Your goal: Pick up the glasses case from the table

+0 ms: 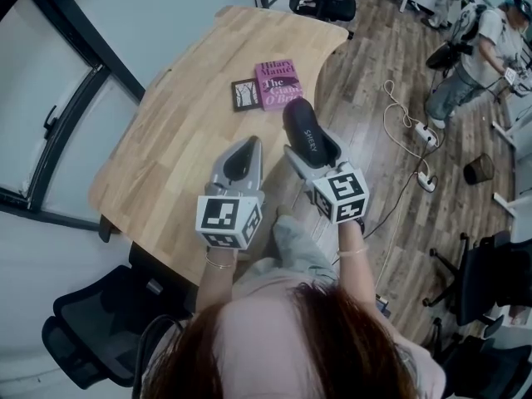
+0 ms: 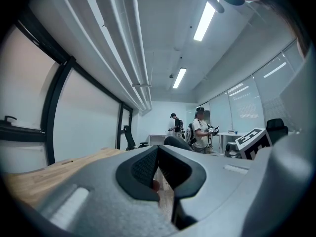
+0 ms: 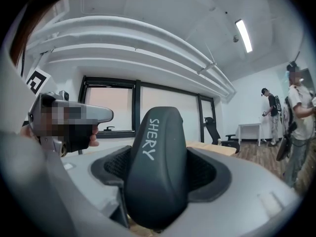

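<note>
The right gripper [image 1: 309, 150] is clamping the glasses case [image 1: 299, 121], holding it up by the wooden table [image 1: 183, 131]; the left gripper [image 1: 247, 155] is hanging alongside, jaws pressed together.

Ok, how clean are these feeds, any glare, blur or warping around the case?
Head view: even light, no glare, table edges bowed by the lens, glasses case sharp. Right gripper view: heavy fisheye, dark corners, the case's lettering crisp. Left gripper view: same dark corners, ceiling light strip blown out white.
</note>
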`<state>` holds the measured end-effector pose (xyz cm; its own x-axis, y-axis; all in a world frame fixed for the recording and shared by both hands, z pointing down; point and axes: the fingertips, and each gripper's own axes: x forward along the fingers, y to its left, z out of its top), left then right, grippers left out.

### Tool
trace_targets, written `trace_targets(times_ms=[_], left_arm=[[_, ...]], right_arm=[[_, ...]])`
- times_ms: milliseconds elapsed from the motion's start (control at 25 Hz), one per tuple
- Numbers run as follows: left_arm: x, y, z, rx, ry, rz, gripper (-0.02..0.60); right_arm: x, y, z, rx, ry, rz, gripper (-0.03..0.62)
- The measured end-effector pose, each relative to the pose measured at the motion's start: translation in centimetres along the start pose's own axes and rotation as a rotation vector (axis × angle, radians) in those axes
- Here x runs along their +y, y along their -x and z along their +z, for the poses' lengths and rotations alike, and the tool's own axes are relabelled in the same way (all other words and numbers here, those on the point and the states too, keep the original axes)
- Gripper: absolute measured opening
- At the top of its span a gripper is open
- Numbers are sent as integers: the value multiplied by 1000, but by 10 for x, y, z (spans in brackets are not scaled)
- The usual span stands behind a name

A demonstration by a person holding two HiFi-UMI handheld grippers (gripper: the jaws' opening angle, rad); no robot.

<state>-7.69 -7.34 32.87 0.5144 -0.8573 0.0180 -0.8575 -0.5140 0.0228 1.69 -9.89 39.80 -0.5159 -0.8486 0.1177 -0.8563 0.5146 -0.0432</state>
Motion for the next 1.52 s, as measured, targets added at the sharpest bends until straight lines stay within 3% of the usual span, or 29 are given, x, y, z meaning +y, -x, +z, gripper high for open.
trace_targets(times_ms=[640, 1520], left_arm=[[-11, 36, 7, -31, 12, 12, 9], [-47, 37, 13, -21, 2, 83, 9]], right_arm=[[25, 31, 15, -26, 45, -8, 350], [8, 72, 33, -47, 61, 42, 350]])
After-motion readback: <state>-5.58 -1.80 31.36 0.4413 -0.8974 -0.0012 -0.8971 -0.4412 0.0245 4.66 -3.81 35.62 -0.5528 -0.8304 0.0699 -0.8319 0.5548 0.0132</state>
